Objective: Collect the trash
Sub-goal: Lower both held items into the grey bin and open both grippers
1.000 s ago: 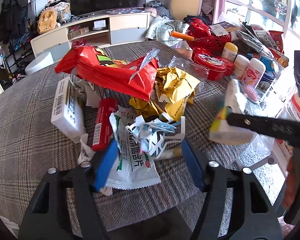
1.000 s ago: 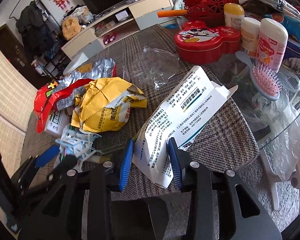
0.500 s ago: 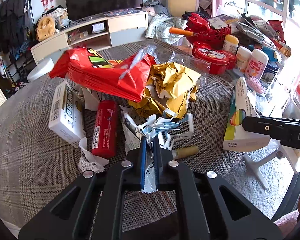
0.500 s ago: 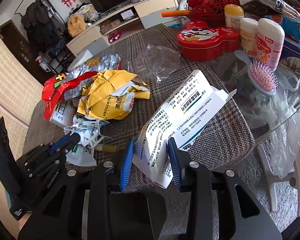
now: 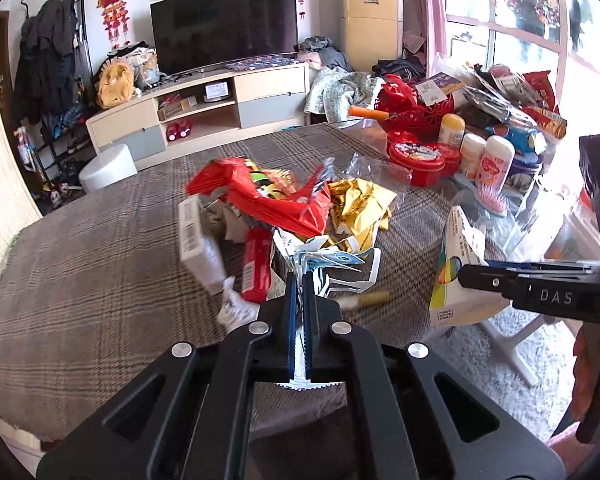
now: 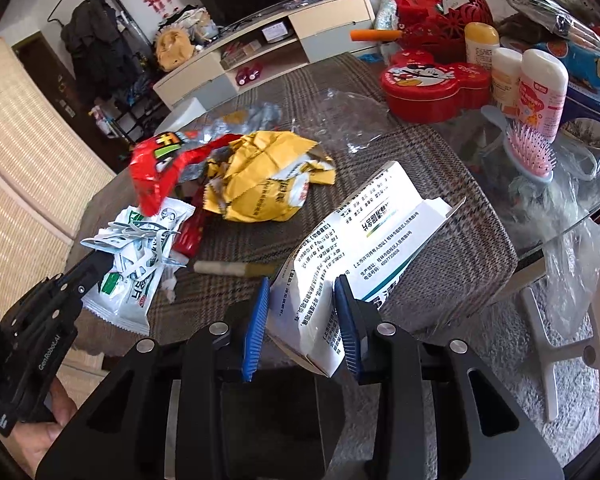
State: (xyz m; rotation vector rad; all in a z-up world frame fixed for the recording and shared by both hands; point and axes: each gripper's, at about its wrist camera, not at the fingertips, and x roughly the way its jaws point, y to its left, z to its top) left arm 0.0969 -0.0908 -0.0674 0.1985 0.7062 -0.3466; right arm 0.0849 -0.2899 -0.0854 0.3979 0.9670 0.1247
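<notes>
- The left hand-held gripper, low centre of the left wrist view, has its blue pads pressed nearly together on a white-and-green sachet wrapper, whose serrated edge pokes out behind the pads.
- In the right wrist view the same wrapper hangs at lower left from the left hand-held gripper, with a tangle of pale blue-and-white torn packaging bunched on top of it.
- The right hand-held gripper, bottom centre of its own view, is partly closed on a white printed medicine carton, one blue pad against each side; the carton's open flap points toward the right of the frame.
- In the left wrist view that carton stands at right centre, over the edge of the tabletop, which is covered in brown plaid cloth.
- The rest of the trash sits mid-frame on the tabletop: a red snack bag, a crumpled yellow wrapper, a white box, a red tube-shaped packet and a small beige stick.
- At upper right, a red Mickey Mouse tin, lotion bottles and a pink hairbrush crowd the bare glass part.
</notes>
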